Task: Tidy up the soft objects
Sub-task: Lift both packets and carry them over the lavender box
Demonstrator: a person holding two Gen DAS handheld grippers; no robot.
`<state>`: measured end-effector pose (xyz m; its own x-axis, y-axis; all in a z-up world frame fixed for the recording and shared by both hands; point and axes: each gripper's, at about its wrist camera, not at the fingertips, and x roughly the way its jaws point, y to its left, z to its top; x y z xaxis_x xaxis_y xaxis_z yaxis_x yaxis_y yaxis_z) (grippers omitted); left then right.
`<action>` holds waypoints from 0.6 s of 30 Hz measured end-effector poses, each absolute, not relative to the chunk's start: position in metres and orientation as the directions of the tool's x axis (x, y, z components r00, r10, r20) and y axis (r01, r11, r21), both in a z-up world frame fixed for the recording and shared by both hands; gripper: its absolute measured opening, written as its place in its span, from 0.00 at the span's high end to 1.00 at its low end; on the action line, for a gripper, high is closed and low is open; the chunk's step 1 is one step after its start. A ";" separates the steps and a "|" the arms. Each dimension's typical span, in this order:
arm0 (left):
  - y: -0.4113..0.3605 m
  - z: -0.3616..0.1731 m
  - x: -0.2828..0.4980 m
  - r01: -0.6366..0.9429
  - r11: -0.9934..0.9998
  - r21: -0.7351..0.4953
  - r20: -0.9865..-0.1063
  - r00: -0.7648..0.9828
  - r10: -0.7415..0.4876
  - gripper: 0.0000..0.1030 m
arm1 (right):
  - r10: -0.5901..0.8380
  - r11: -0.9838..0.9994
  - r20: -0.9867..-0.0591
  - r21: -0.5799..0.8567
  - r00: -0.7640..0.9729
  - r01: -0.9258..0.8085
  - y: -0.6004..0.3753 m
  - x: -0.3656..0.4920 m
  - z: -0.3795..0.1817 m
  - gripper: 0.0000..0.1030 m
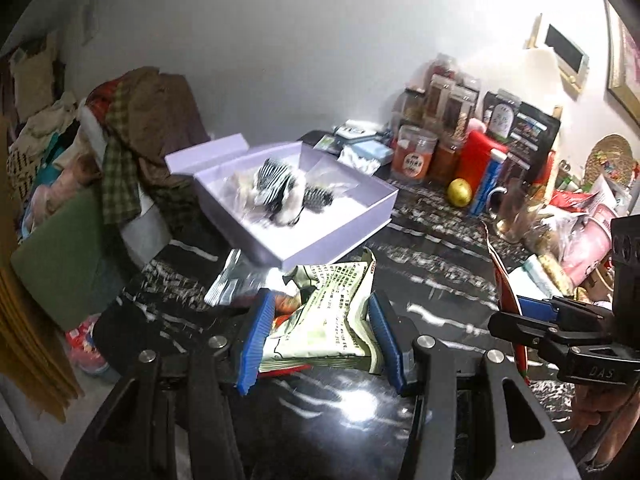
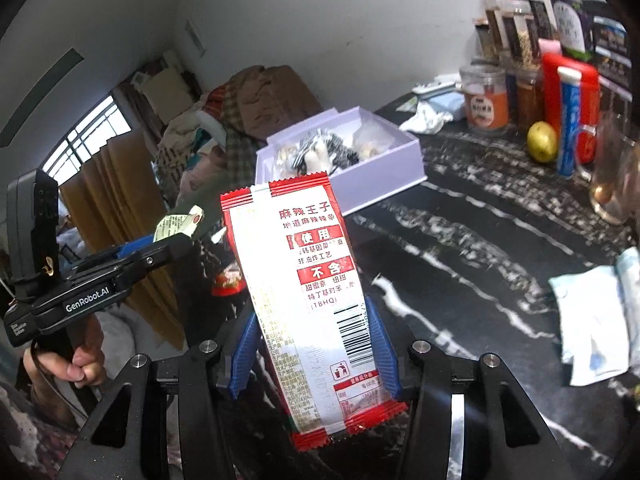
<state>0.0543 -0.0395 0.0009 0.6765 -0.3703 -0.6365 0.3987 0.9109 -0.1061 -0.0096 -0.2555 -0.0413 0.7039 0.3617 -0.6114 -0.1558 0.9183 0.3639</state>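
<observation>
My left gripper (image 1: 320,332) is shut on a crumpled green-and-white snack packet (image 1: 328,320), held above the black marbled table (image 1: 432,264). My right gripper (image 2: 314,356) is shut on a red-and-white snack packet (image 2: 304,292), held upright. An open lilac box (image 1: 340,232) lies ahead on the table with striped soft items in clear bags (image 1: 280,192) inside. The box also shows in the right wrist view (image 2: 384,176). The right gripper shows at the right edge of the left wrist view (image 1: 536,308), and the left gripper at the left of the right wrist view (image 2: 160,244).
Jars and food packs (image 1: 448,120), a red box (image 1: 480,160) and a yellow fruit (image 1: 459,193) crowd the table's back right. A glass mug (image 2: 612,176) and pale blue packets (image 2: 592,320) lie to the right. A pile of clothes (image 1: 132,128) sits left of the box.
</observation>
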 end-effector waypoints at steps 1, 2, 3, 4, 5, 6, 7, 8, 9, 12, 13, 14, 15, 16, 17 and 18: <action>-0.041 0.005 0.055 0.402 0.909 -0.108 -0.625 0.684 -0.377 0.53 | 0.357 0.920 -0.609 0.358 0.708 -0.156 -0.257 -0.010 -0.038 0.51; -0.042 0.008 0.056 0.404 0.908 -0.111 -0.617 0.688 -0.382 0.53 | 0.353 0.923 -0.604 0.351 0.714 -0.159 -0.258 -0.010 -0.034 0.51; -0.043 0.012 0.057 0.408 0.906 -0.113 -0.609 0.692 -0.388 0.53 | 0.350 0.925 -0.599 0.343 0.721 -0.164 -0.258 -0.010 -0.030 0.51; -0.044 0.015 0.059 0.411 0.905 -0.111 -0.601 0.697 -0.391 0.53 | 0.345 0.927 -0.594 0.335 0.727 -0.167 -0.259 -0.009 -0.025 0.51; -0.046 0.018 0.060 0.412 0.905 -0.108 -0.596 0.702 -0.391 0.53 | 0.339 0.931 -0.590 0.326 0.733 -0.168 -0.260 -0.007 -0.020 0.51; -0.047 0.023 0.061 0.415 0.904 -0.103 -0.586 0.709 -0.392 0.53 | 0.335 0.932 -0.588 0.320 0.736 -0.168 -0.260 -0.006 -0.017 0.51; -0.048 0.026 0.062 0.416 0.904 -0.099 -0.580 0.714 -0.392 0.53 | 0.325 0.937 -0.584 0.307 0.744 -0.168 -0.261 -0.004 -0.012 0.51; -0.049 0.030 0.064 0.419 0.903 -0.093 -0.569 0.722 -0.394 0.52 | 0.316 0.941 -0.580 0.294 0.750 -0.169 -0.262 -0.003 -0.008 0.51; -0.050 0.034 0.065 0.422 0.902 -0.088 -0.560 0.728 -0.395 0.52 | 0.307 0.945 -0.575 0.279 0.758 -0.171 -0.262 -0.001 -0.002 0.51; -0.052 0.047 0.071 0.429 0.900 -0.080 -0.532 0.745 -0.402 0.52 | 0.298 0.950 -0.561 0.257 0.773 -0.179 -0.263 0.005 0.012 0.51; -0.052 0.049 0.073 0.430 0.899 -0.080 -0.527 0.748 -0.404 0.52 | 0.296 0.951 -0.558 0.252 0.776 -0.181 -0.263 0.007 0.015 0.51; -0.053 0.053 0.076 0.434 0.897 -0.081 -0.518 0.751 -0.410 0.53 | 0.294 0.952 -0.554 0.246 0.779 -0.184 -0.263 0.010 0.020 0.51; -0.054 0.055 0.078 0.437 0.896 -0.082 -0.512 0.753 -0.414 0.53 | 0.294 0.952 -0.552 0.242 0.780 -0.187 -0.263 0.012 0.022 0.51; -0.054 0.057 0.079 0.440 0.894 -0.082 -0.507 0.754 -0.417 0.53 | 0.294 0.952 -0.550 0.239 0.782 -0.190 -0.264 0.014 0.025 0.51; -0.055 0.060 0.082 0.442 0.893 -0.082 -0.500 0.757 -0.421 0.52 | 0.295 0.952 -0.548 0.236 0.783 -0.194 -0.263 0.017 0.028 0.51; -0.056 0.062 0.085 0.445 0.892 -0.080 -0.495 0.759 -0.423 0.52 | 0.298 0.952 -0.545 0.234 0.784 -0.200 -0.263 0.020 0.031 0.51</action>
